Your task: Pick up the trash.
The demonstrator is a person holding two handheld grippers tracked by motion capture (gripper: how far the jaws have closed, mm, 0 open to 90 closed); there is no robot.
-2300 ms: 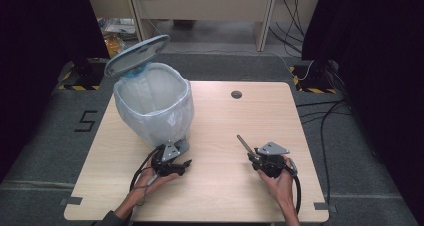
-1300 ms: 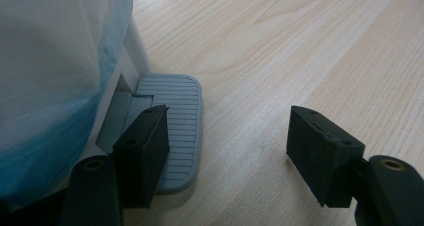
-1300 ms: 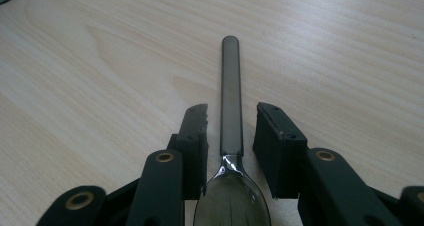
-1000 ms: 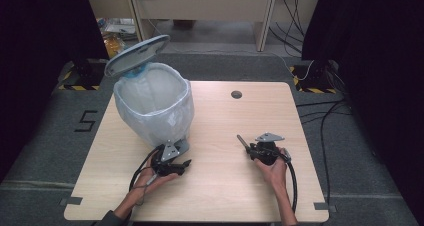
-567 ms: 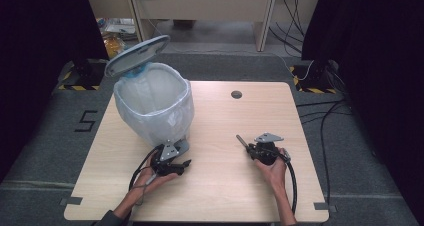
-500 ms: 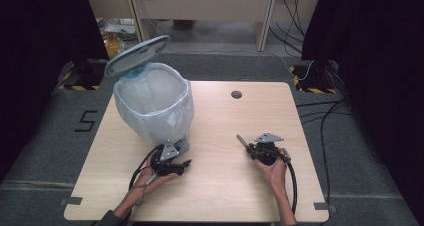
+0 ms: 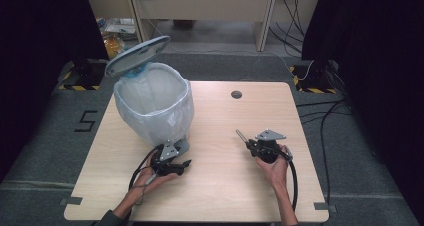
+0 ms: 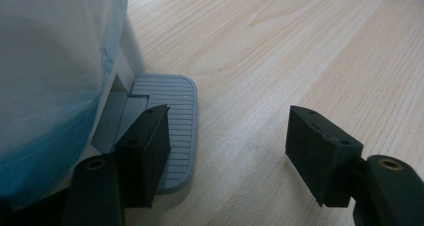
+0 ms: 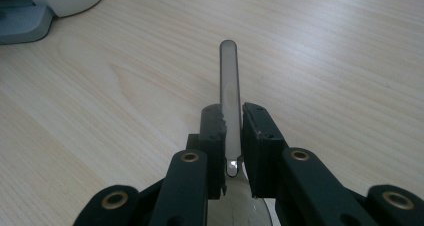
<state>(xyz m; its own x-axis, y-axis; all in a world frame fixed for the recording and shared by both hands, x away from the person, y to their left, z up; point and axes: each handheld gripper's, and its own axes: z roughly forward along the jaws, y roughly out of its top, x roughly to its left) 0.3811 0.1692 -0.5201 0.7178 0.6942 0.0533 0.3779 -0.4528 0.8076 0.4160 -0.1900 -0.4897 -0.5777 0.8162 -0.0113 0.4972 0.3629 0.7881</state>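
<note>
The right gripper is clamped on a spoon low over the worktop, handle sticking forward toward the pedal bin, long axis in line with the jaws. The grip's narrow, so the spoon could easily pivot or slip. The left gripper sits wide open, one jaw on the bin's pedal; if it slides off, the lid would probably drop.

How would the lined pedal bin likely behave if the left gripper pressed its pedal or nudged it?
The bin looks like light plastic, so it may slide on the smooth table. With its lid raised, it might tip backwards. The loose liner would probably crumple, giving poor grip.
</note>
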